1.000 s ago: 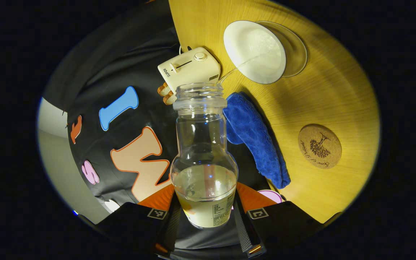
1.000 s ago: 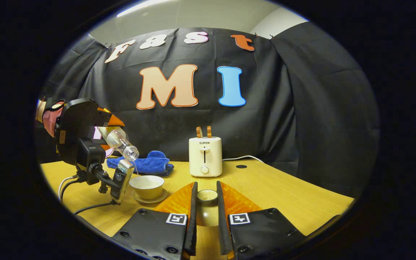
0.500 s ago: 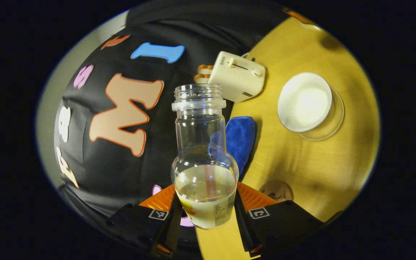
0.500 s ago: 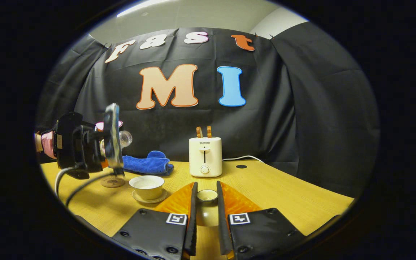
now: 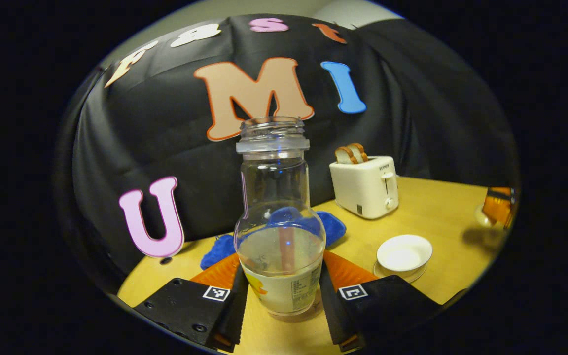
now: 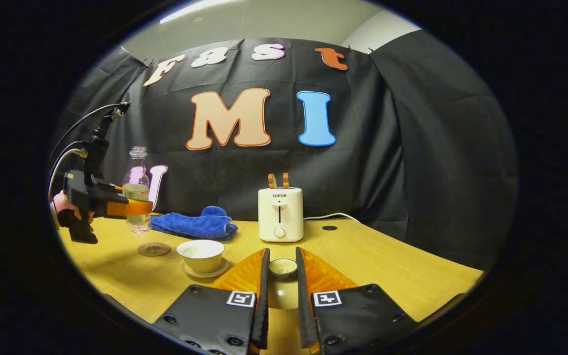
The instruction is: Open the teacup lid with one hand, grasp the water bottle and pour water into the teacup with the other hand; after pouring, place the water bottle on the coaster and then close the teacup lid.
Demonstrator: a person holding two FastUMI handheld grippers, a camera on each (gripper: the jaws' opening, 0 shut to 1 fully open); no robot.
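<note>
A clear water bottle (image 5: pixel 279 231) without a cap, part full, stands upright with my left gripper (image 5: pixel 280 278) shut on its lower body. In the right gripper view the bottle (image 6: pixel 137 195) and the left gripper (image 6: pixel 128 207) hang above the table, just over and behind the cork coaster (image 6: pixel 154 249). The white teacup (image 6: pixel 200 255) sits uncovered on its saucer (image 6: pixel 204 272), right of the coaster. My right gripper (image 6: pixel 282 261) is shut on the small round teacup lid (image 6: pixel 282 266), low over the table and right of the cup. The teacup (image 5: pixel 404 252) also lies low at the right.
A white toaster (image 6: pixel 280 213) with bread slices stands at the back of the wooden table (image 6: pixel 387 266), its cable trailing right. A blue cloth (image 6: pixel 195 224) lies behind the cup. A person's hand (image 6: pixel 62 204) holds the left gripper at the far left.
The bottle went from tilted, pouring over the cup, to upright, and moved left away from the cup to above the coaster. The right gripper and lid stayed still.
</note>
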